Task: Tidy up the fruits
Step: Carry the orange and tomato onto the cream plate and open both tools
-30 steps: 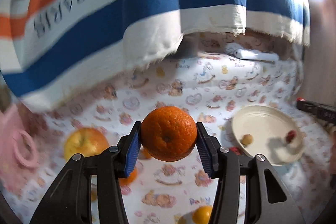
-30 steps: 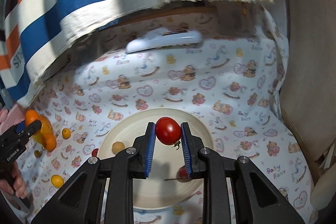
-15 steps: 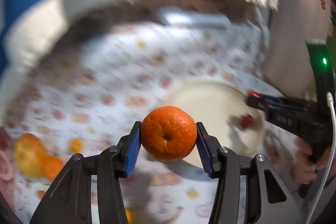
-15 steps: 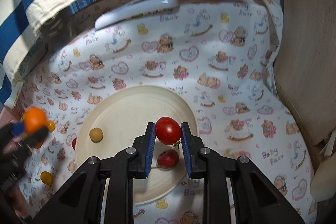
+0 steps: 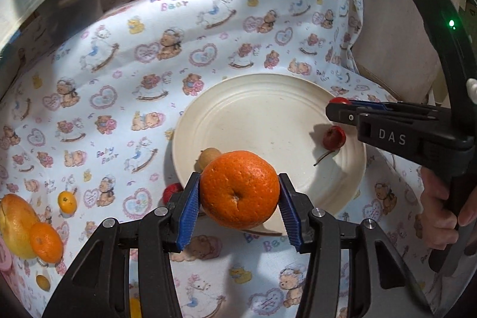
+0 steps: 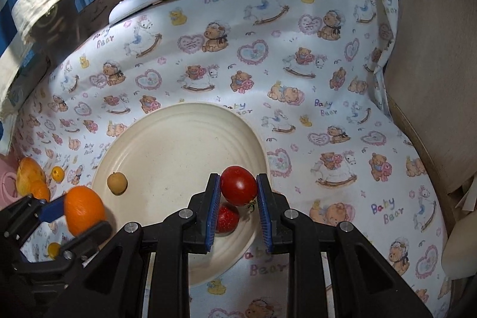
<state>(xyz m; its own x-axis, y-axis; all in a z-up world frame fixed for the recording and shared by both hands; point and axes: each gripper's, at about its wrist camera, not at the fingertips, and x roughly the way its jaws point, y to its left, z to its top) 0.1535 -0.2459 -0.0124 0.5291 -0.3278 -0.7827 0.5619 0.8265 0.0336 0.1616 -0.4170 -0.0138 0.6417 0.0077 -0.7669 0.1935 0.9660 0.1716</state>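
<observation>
The orange (image 5: 240, 189) is clamped between the blue pads of the left tool (image 5: 238, 207), above the near rim of the cream plate (image 5: 262, 109). The right tool (image 6: 238, 201) is clamped on a red tomato (image 6: 238, 184), just above a second red fruit (image 6: 227, 219) that lies on the plate. A small tan fruit (image 6: 117, 183) lies on the plate to the left of this tool. Other fruits (image 5: 18, 224) lie on the printed cloth (image 5: 119, 64), far left of the left tool.

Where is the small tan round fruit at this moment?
The small tan fruit lies on the cream plate, near its left edge in the right wrist view, close to the orange held by the left gripper.
</observation>
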